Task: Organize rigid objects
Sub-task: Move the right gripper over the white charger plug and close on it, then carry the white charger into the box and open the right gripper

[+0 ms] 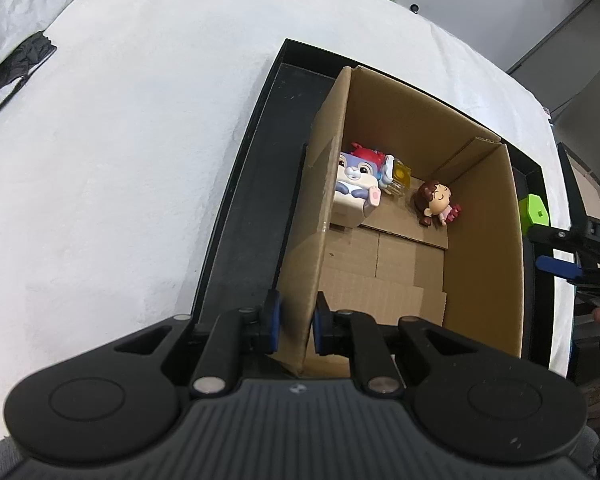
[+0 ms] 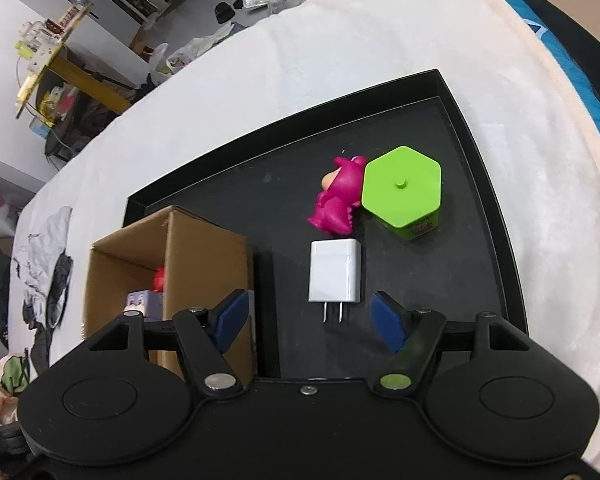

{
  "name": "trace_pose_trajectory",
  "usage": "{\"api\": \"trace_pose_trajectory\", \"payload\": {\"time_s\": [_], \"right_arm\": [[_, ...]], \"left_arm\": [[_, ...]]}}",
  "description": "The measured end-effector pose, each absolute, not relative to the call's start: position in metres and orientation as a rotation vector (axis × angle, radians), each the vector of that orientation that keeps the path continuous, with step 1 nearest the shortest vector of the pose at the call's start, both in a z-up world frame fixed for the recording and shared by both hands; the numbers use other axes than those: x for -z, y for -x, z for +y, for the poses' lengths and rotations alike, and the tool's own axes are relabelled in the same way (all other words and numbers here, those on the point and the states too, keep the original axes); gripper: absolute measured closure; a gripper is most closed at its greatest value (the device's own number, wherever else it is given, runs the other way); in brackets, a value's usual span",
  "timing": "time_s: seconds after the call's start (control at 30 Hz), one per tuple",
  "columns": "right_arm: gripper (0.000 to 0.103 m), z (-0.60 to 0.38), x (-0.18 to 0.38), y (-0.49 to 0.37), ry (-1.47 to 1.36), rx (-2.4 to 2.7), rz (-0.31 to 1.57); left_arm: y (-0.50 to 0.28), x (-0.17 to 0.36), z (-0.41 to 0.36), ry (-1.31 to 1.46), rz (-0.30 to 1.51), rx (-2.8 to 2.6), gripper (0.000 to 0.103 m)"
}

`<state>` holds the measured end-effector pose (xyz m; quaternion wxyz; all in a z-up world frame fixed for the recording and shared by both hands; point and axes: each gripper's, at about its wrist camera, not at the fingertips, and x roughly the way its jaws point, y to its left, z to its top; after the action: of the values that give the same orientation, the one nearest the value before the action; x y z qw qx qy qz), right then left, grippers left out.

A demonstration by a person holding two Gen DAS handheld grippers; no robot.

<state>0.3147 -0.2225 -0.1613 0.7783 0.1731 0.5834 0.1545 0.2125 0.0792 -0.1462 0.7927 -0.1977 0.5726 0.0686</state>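
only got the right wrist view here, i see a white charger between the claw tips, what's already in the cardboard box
Observer: A bunny figure lies at the far end of the cardboard box.
Operator: anything else in there
Observer: A small girl doll lies beside it, with a yellow clear piece between them.
Operator: what's the left claw doing
Observer: The left claw is shut on the box's near left wall, holding it.
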Motion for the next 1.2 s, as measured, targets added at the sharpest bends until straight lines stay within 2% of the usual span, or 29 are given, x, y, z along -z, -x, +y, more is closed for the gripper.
{"api": "trace_pose_trajectory", "payload": {"time_s": [0.57,0.63,0.83,1.2], "right_arm": [[0.045,-0.189,0.197,-0.332,-0.239,-0.255,1.295],[0.053,-0.183,0.198,-0.332,-0.190,-0.246,1.294],[0.065,-0.162,0.206,-0.326,-0.040,-0.235,1.296],[0.066,-0.181,0.188,-0.310,-0.135,-0.257,1.302]], "left_arm": [[-0.207,0.148,0.081,0.448,1.221,-0.099,0.087],[-0.207,0.147,0.080,0.441,1.221,-0.098,0.087],[-0.209,0.145,0.078,0.430,1.222,-0.094,0.087],[-0.210,0.147,0.075,0.420,1.222,-0.090,0.087]]}}
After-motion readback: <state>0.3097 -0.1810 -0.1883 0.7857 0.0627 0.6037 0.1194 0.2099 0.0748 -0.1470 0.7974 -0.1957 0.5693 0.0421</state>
